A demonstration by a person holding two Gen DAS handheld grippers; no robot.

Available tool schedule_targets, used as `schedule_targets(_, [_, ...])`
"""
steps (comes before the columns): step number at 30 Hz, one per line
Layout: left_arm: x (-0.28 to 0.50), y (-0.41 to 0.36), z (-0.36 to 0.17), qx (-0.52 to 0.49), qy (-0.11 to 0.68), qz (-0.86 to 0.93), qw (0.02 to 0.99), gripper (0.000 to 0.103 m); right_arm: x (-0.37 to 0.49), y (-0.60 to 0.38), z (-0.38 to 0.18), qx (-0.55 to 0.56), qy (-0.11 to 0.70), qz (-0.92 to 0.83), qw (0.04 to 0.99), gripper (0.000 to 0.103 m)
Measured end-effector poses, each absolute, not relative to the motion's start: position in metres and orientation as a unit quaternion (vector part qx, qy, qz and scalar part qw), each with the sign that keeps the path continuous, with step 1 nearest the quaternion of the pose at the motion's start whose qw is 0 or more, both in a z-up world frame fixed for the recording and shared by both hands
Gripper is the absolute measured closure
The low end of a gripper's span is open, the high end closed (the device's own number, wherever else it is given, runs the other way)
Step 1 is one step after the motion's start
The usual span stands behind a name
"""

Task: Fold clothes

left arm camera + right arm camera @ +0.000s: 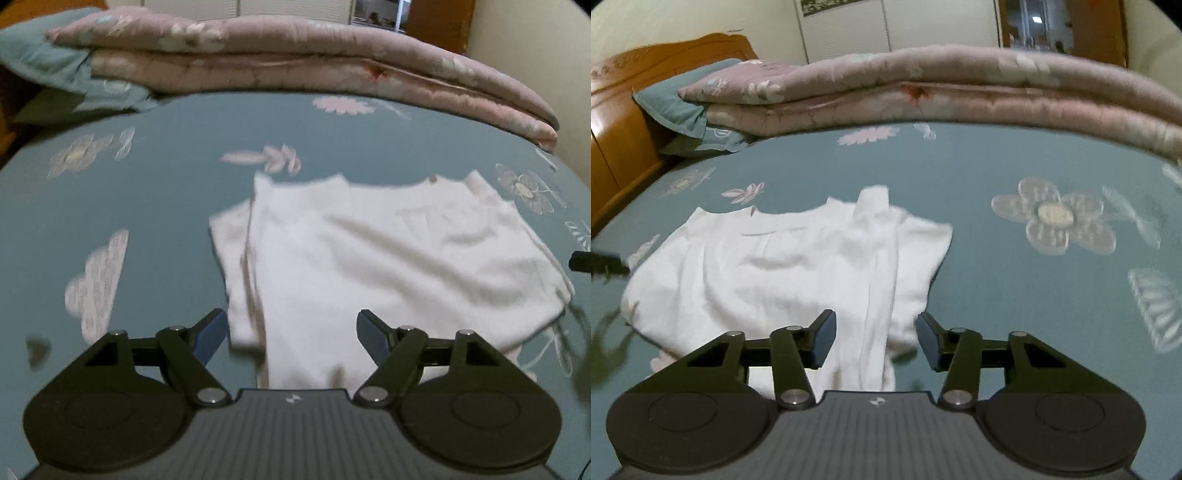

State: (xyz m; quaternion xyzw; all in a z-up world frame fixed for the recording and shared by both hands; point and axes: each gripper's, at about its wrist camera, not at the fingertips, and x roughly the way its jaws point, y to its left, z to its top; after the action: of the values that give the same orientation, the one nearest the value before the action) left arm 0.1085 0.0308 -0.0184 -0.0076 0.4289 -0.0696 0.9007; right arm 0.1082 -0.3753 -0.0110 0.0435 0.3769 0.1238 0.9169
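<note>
Garments: one white shirt (388, 258) lying partly folded, wrinkled, on the bed (147, 221).
Grippers: two; left gripper (291, 332) and right gripper (876, 338) hovering open, holding nothing.

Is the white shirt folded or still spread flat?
Partly folded: the white shirt has both side edges turned inward, body still full-length on the bedsheet.

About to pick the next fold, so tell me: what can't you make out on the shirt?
- Shirt near hem: left view, hidden behind gripper body.
- Same in right view.
- Collar tag: too small and blurred.
- Dark object: cut by right edge.
</note>
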Motion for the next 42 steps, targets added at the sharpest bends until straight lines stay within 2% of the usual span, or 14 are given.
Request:
schedule_targets(4, [0.106, 0.033, -0.040, -0.039, 0.453, -0.067, 0.888, 0.026, 0.107, -0.377, -0.023, 0.065, 0.391, 0.121, 0.910, 0.050])
schedule_targets(5, [0.106, 0.033, -0.043, -0.042, 0.455, -0.063, 0.887, 0.027, 0.108, -0.377, -0.026, 0.073, 0.395, 0.123, 0.907, 0.055])
schedule_targets(6, [0.106, 0.034, -0.045, -0.043, 0.457, -0.060, 0.886, 0.028, 0.108, -0.375, -0.028, 0.070, 0.400, 0.124, 0.905, 0.072])
schedule_targets(8, [0.106, 0.035, -0.048, -0.055, 0.466, -0.068, 0.881, 0.035, 0.107, -0.371, -0.032, 0.062, 0.411, 0.125, 0.901, 0.090])
schedule_targets(10, [0.108, 0.034, -0.050, -0.056, 0.478, -0.082, 0.873, 0.068, 0.107, -0.367, -0.037, 0.054, 0.422, 0.126, 0.896, 0.093])
schedule_targets(12, [0.108, 0.033, -0.051, -0.033, 0.491, -0.068, 0.868, 0.085, 0.104, -0.366, -0.036, 0.052, 0.423, 0.117, 0.897, 0.094])
schedule_targets(19, [0.103, 0.041, -0.050, -0.026, 0.503, -0.072, 0.861, 0.081, 0.089, -0.376, -0.039, 0.059, 0.438, 0.114, 0.890, 0.094])
schedule_targets(22, [0.102, 0.039, -0.036, -0.022, 0.490, -0.066, 0.869, 0.080, 0.095, -0.377, -0.032, 0.052, 0.430, 0.122, 0.893, 0.088])
schedule_targets(25, [0.096, 0.025, -0.010, 0.016, 0.447, -0.058, 0.892, 0.060, 0.109, -0.377, -0.009, 0.039, 0.391, 0.120, 0.912, 0.085])
schedule_targets(28, [0.096, 0.004, 0.008, 0.046, 0.411, -0.086, 0.906, 0.051, 0.144, -0.374, 0.009, 0.036, 0.359, 0.129, 0.924, 0.085])
schedule_targets(33, [0.126, -0.028, -0.017, 0.077, 0.426, -0.128, 0.893, 0.050, 0.225, -0.353, -0.002, 0.015, 0.360, 0.138, 0.923, 0.062])
schedule_targets(37, [0.140, -0.028, -0.042, 0.071, 0.459, -0.123, 0.877, 0.050, 0.269, -0.334, -0.033, -0.002, 0.411, 0.144, 0.900, 0.068])
schedule_targets(38, [0.141, -0.027, -0.046, 0.068, 0.466, -0.121, 0.874, 0.050, 0.271, -0.330, -0.036, -0.011, 0.413, 0.142, 0.900, 0.092])
schedule_targets(42, [0.137, -0.019, -0.051, 0.062, 0.478, -0.115, 0.869, 0.049, 0.272, -0.324, -0.033, -0.029, 0.397, 0.127, 0.908, 0.092])
